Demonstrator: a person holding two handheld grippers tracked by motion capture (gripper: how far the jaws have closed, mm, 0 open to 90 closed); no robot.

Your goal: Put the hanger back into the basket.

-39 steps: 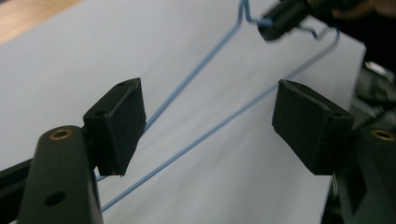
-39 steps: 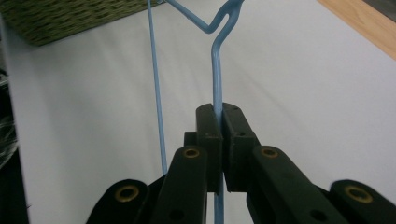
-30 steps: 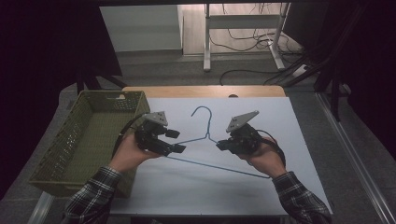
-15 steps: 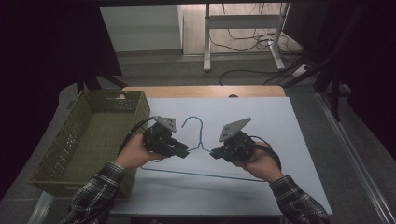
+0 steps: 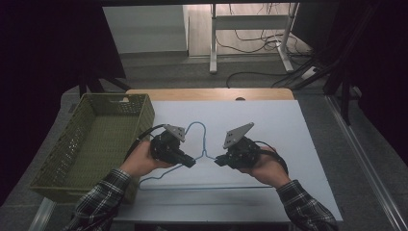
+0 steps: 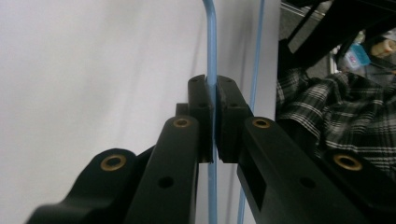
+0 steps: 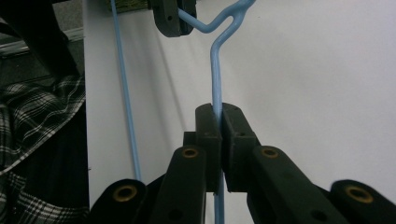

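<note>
Left gripper (image 6: 214, 100): your jaws have just closed onto the blue wire hanger (image 5: 204, 144). Right gripper (image 7: 221, 122): you have it clamped on the hanger's other shoulder.

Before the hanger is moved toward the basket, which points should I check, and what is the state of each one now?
1. Left gripper shut on the blue hanger, wire between the jaws: ok.
2. Right gripper shut on the hanger: ok.
3. Both grips sit on the shoulders, either side of the neck: ok.
4. Hanger lifted off the table: cannot tell.
5. Basket has room inside: ok.
6. Hook free, touching nothing: ok.
</note>
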